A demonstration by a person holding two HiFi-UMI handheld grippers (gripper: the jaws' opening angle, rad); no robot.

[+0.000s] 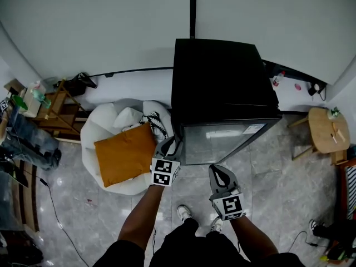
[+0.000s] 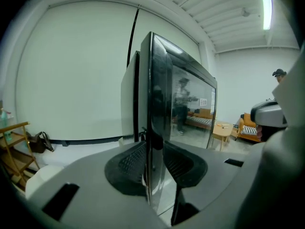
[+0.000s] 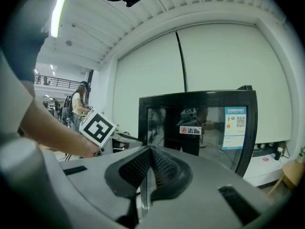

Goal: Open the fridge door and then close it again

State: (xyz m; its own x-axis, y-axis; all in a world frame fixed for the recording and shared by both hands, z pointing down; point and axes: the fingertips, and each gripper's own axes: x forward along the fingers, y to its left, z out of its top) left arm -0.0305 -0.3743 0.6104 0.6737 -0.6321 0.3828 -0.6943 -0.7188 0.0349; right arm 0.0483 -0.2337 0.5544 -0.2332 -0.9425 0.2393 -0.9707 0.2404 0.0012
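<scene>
A black mini fridge (image 1: 222, 77) stands against the white wall, its glass door (image 1: 228, 141) facing me and lying flush with the body. My left gripper (image 1: 168, 146) is at the door's left edge. In the left gripper view the door edge (image 2: 155, 104) runs between the two pads, and both pads lie against it, so the left gripper (image 2: 153, 163) is shut on it. My right gripper (image 1: 219, 174) hangs a little in front of the door's lower middle. In the right gripper view that gripper (image 3: 151, 163) is shut with nothing held, pointing at the glass door (image 3: 200, 128).
A white beanbag (image 1: 105, 132) with an orange cushion (image 1: 125, 152) sits close to the fridge's left side. A round wooden table (image 1: 328, 129) stands to the right. A wooden rack (image 1: 58, 113) is far left. A cable (image 1: 55, 204) trails over the tiled floor.
</scene>
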